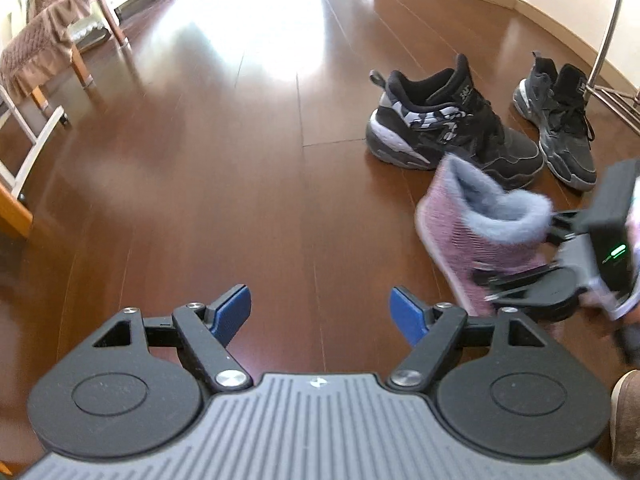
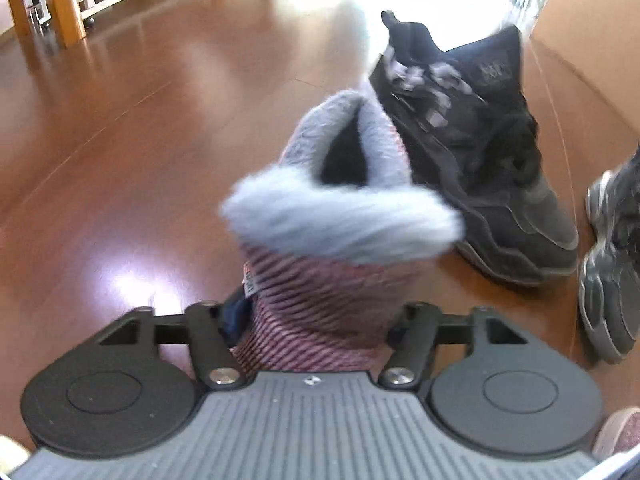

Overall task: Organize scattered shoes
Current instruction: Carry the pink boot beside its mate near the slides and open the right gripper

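Two grippers show here. The right gripper [image 2: 316,332] has a pink slipper [image 2: 320,280] between its jaws, clamped on the ribbed knit at the toe end; the blue pad on the left side is partly hidden by the fabric, and the other pad cannot be seen. The slipper's long axis runs straight away from the gripper, toe nearest the camera and heel farthest, with its grey fur-lined opening [image 2: 344,168] facing up and forward. In the left wrist view the same slipper [image 1: 480,232] is tilted, heel end up toward the upper left, its sole toward the wooden floor [image 1: 200,184]; whether it touches the floor cannot be told. The right gripper [image 1: 520,276] reaches in from the right edge.

Just beyond the slipper's heel stands a black sneaker [image 2: 472,140] with grey patterned panels, upright on its sole, toe pointing toward the lower right. A second dark sneaker [image 2: 612,272] sits beside it at the right edge, only partly in view.

The left gripper [image 1: 320,312] hangs over bare floor with its blue pads [image 1: 232,312] well apart and nothing between them. Both sneakers [image 1: 448,120] lie ahead and to its right, near a pale wall [image 1: 560,0].
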### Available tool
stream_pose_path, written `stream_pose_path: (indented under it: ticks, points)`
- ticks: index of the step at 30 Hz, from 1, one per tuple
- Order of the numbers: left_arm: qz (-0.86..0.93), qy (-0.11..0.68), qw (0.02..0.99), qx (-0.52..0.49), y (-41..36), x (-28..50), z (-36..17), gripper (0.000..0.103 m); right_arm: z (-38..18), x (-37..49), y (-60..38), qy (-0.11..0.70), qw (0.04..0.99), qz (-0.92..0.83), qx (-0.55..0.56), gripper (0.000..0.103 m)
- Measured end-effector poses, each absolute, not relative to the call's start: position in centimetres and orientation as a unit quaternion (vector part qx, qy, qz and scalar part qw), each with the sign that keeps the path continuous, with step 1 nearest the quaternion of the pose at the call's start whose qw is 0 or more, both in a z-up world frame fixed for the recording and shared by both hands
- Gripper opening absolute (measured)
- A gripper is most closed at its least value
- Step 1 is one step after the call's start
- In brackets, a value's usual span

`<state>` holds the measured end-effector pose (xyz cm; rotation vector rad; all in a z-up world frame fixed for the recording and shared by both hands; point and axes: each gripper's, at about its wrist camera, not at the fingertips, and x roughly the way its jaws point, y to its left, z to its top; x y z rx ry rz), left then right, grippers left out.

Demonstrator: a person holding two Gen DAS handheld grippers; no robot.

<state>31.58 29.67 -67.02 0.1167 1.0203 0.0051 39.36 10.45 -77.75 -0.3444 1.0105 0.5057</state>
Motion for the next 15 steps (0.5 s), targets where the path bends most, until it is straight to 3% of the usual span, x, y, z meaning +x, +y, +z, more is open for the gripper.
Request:
stream_pose_path:
  ticks: [10, 13, 14, 15]
  points:
    - [-0.071, 0.491, 0.864, 0.09, 23.3, 33.4, -68.4, 0.079, -76.1, 37.4, -6.9, 0.491, 0.854, 0.11, -0.131, 0.052]
    - [-0.097, 0.493, 0.858, 0.108, 20.8, 33.4, -68.8, 0.079, -77.0, 36.8, -9.7, 0.511, 0.851, 0.081, -0.094, 0.066]
    - [-0.109, 0.492, 0.855, 0.124, 19.6, 33.3, -69.0, 0.079, -77.3, 36.8, -10.5, 0.519, 0.848, 0.071, -0.08, 0.079]
    - [-0.115, 0.489, 0.854, 0.135, 18.9, 33.1, -69.1, 0.079, -77.5, 36.9, -10.9, 0.524, 0.846, 0.062, -0.074, 0.083]
